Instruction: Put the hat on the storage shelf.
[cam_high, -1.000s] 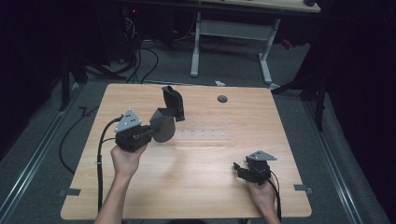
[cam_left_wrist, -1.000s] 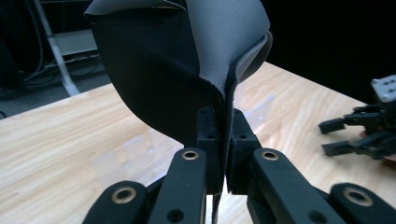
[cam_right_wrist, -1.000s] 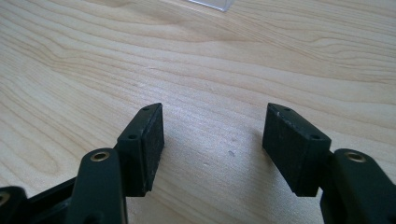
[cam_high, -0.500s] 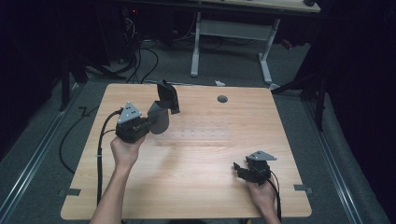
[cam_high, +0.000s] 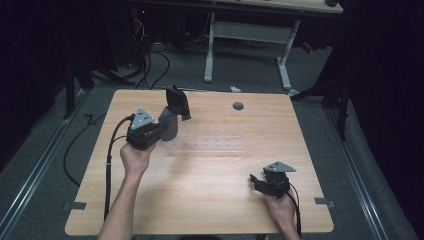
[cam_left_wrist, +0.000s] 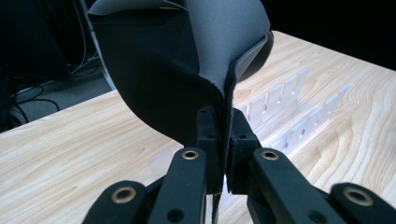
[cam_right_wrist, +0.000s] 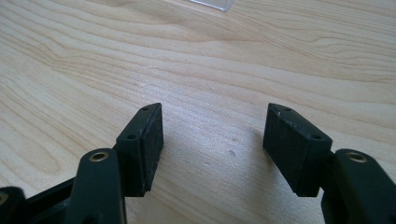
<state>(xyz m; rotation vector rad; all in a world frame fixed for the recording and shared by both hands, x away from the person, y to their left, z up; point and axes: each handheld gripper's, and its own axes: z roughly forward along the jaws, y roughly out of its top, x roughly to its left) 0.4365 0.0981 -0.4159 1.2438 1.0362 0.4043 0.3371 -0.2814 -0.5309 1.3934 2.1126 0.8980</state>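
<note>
The left claw (cam_left_wrist: 223, 154) was clenched on the lower edge of a dark grey flexible sheet (cam_left_wrist: 187, 70), apparently a mouse pad or foam mat, held clear above the far left part of the table (cam_high: 210, 200). In the left gripper view the sheet stood pinched thin between the two pads and rose from them in a curl, one face folding round toward the other. In the high view the same sheet (cam_high: 176, 102) stood up beyond the left claw (cam_high: 167, 125).

Judgement on handling: the item appeared light, soft and limp. It bent under its own weight rather than holding flat, so a single edge grip would let it flop and swing. The matte surface looked grippy, and slipping seemed unlikely. Breakage was no concern; creasing at the pinch was. A hold at the middle of one edge, as observed, seemed adequate for carrying.

A clear plastic slotted rack (cam_left_wrist: 285, 109) lay on the table below the sheet, apart from it.

The right claw (cam_right_wrist: 217, 149) was released, jaws spread with nothing between them, low over bare wood at the near right (cam_high: 260, 181).
</note>
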